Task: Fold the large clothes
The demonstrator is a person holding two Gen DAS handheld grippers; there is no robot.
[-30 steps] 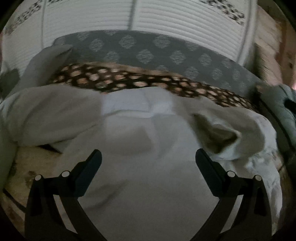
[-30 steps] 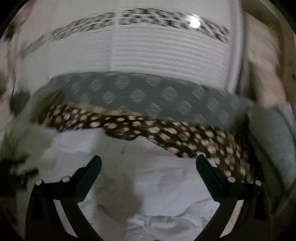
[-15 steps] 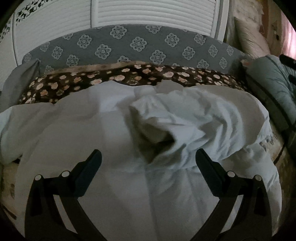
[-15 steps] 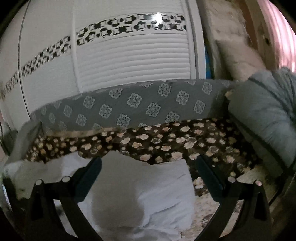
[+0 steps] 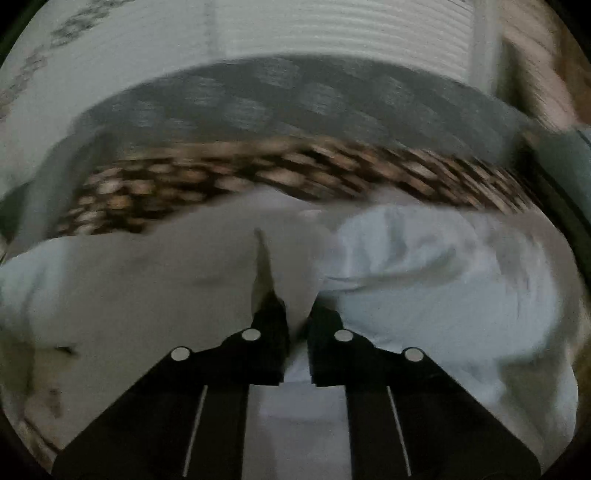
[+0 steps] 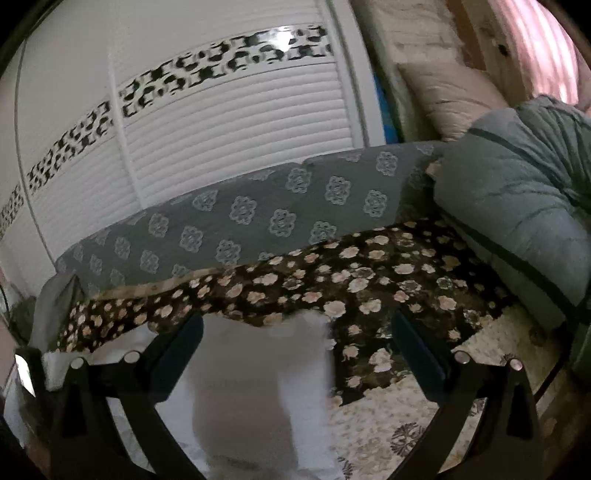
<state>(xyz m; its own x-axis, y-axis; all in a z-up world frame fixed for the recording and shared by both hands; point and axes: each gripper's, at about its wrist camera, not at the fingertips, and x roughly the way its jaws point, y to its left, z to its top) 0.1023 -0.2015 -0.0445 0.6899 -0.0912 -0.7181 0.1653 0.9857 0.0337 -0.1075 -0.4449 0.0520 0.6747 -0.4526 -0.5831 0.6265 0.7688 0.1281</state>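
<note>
The garment (image 5: pixel 424 280), a large white piece of clothing, lies spread and rumpled across the lower half of the left wrist view, flatter and greyer at the left of the frame and bunched into pale folds at the right. The whole view is smeared with motion blur. At lower centre the left gripper (image 5: pixel 297 314) has its jaws drawn almost together, with a pinched ridge of the garment rising between the fingertips, so it is clamped on the cloth. Above the garment a brown floral cloth (image 5: pixel 258 177) runs as a band across the middle of the frame, then a grey patterned cover (image 5: pixel 295 99) above it, and a white slatted door (image 5: pixel 332 29) fills the top. In the right wrist view the garment (image 6: pixel 258 369) shows at lower left and lower centre, a white panel reaching up between the fingers. The right gripper (image 6: pixel 297 343) stands wide open, its fingers well apart and holding nothing. The brown floral cloth (image 6: pixel 369 280) crosses the middle of this frame, with the grey patterned cover (image 6: pixel 240 221) above it and the slatted door (image 6: pixel 221 129) at upper left. A grey-green quilt (image 6: pixel 517 206) is bundled at the right edge, and a pale patterned sheet (image 6: pixel 388 424) shows at lower right.
</note>
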